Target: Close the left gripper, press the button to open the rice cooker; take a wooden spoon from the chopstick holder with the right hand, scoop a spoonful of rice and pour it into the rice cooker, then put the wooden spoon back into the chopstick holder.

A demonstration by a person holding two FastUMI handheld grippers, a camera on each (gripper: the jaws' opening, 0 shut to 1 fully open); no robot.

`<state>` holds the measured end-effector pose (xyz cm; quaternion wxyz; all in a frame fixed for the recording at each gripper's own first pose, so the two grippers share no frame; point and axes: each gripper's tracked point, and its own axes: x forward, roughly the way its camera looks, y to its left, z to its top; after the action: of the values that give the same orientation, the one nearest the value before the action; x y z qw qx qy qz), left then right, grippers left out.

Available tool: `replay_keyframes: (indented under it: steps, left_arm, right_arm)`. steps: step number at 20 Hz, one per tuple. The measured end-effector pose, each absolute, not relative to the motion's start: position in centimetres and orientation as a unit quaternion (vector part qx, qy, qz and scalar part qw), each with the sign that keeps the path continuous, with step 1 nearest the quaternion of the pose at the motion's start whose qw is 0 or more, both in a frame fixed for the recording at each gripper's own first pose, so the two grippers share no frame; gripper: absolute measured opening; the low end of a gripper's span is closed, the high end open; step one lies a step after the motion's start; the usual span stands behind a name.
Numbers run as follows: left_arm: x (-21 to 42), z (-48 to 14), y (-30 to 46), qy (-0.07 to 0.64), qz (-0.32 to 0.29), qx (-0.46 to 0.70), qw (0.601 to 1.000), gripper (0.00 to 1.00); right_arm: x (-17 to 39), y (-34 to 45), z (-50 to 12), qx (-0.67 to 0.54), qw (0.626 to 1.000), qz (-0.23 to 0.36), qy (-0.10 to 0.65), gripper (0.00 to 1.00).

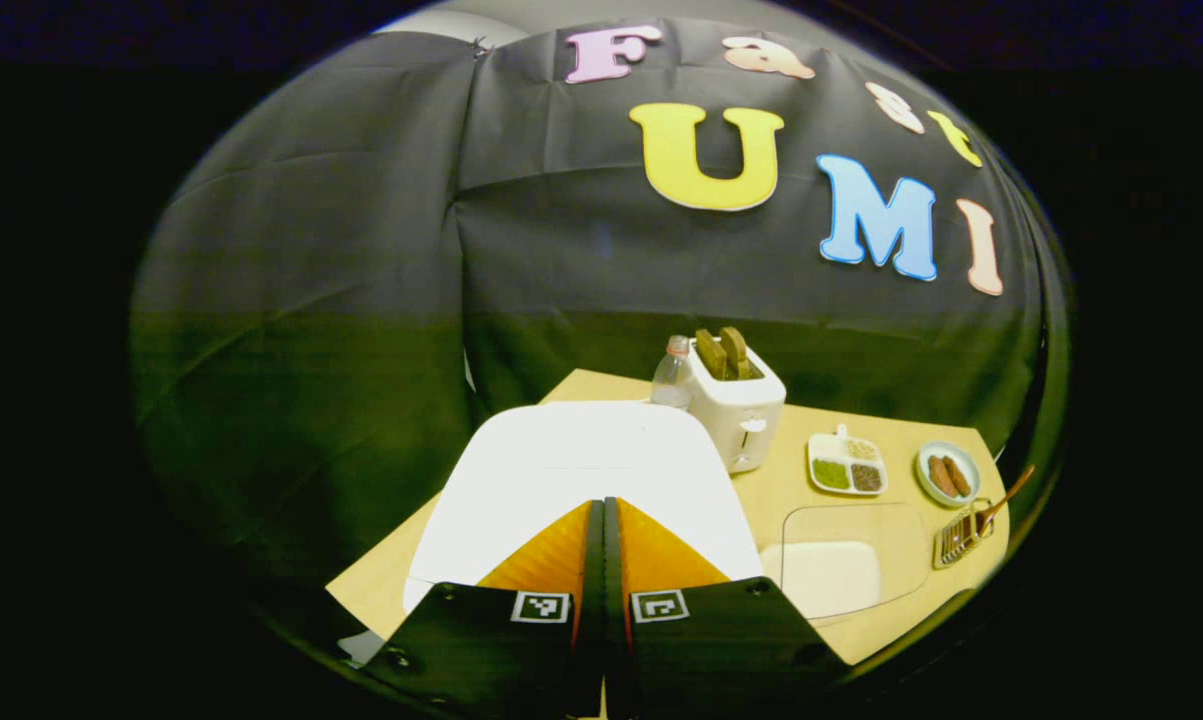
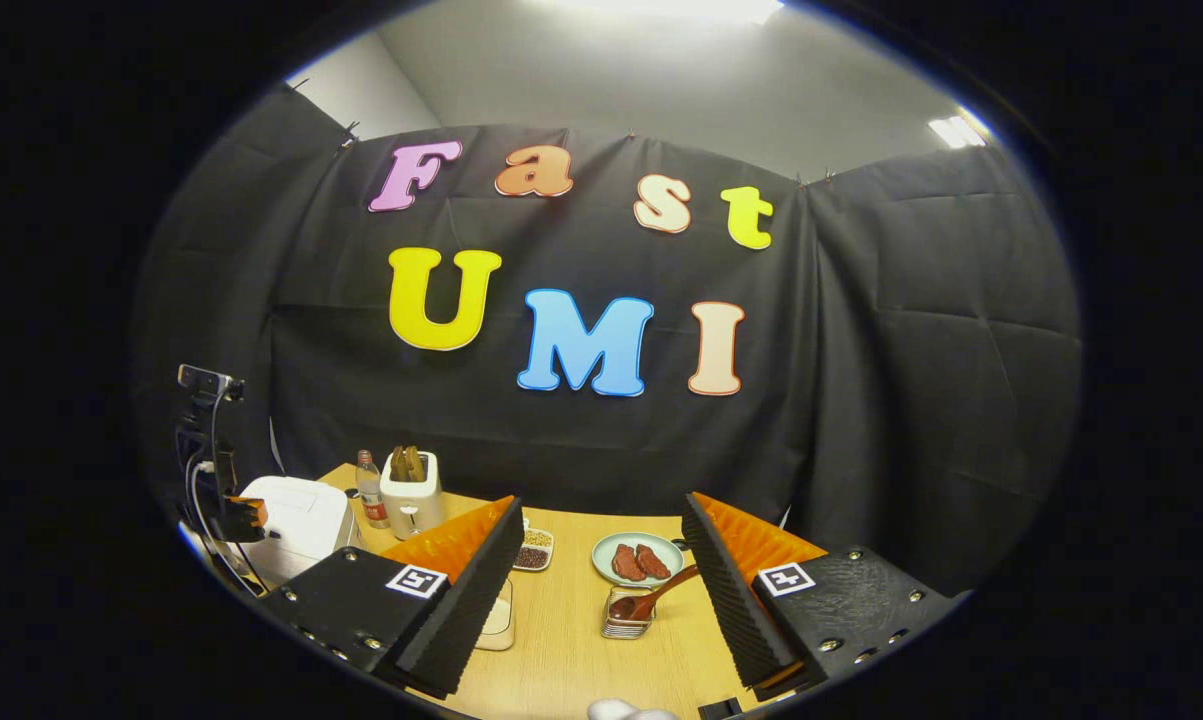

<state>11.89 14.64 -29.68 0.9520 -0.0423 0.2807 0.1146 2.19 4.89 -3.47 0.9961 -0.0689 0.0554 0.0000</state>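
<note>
The white rice cooker point(image 1: 571, 460) sits with its lid down just beyond my left gripper point(image 1: 602, 508), whose fingers are pressed together with nothing between them. In the right gripper view that gripper point(image 2: 251, 513) hovers at the cooker's point(image 2: 301, 520) near left side. My right gripper point(image 2: 601, 505) is open above the table. Ahead of it, between its fingers, the metal chopstick holder point(image 2: 626, 615) holds a wooden spoon point(image 2: 664, 590) that leans right. The holder point(image 1: 961, 535) and spoon point(image 1: 1006, 495) also sit at the far right of the left gripper view. A clear container of rice point(image 1: 841, 570) stands right of the cooker.
On the wooden table point(image 2: 571, 650), a white toaster point(image 1: 739, 405) with bread and a bottle point(image 1: 672, 375) stand behind the cooker. A divided seasoning dish point(image 1: 847, 463) and a plate of sausages point(image 1: 947, 474) lie farther right. Black cloth walls in the table.
</note>
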Motion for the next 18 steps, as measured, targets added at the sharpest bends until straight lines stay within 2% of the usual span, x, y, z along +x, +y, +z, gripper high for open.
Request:
replay_keyframes:
  steps: [4,18]
  left_arm:
    - [11.3,-32.3,15.0,0.318,0.120,-0.040,0.940,0.09]
    - [11.0,-32.9,15.1,0.350,0.120,-0.034,0.928,0.09]
  right_arm:
    - [2.3,5.8,-4.1,-0.071,0.995,0.007,0.066,0.97]
    - [2.8,6.8,-4.5,-0.063,0.995,0.018,0.071,0.97]
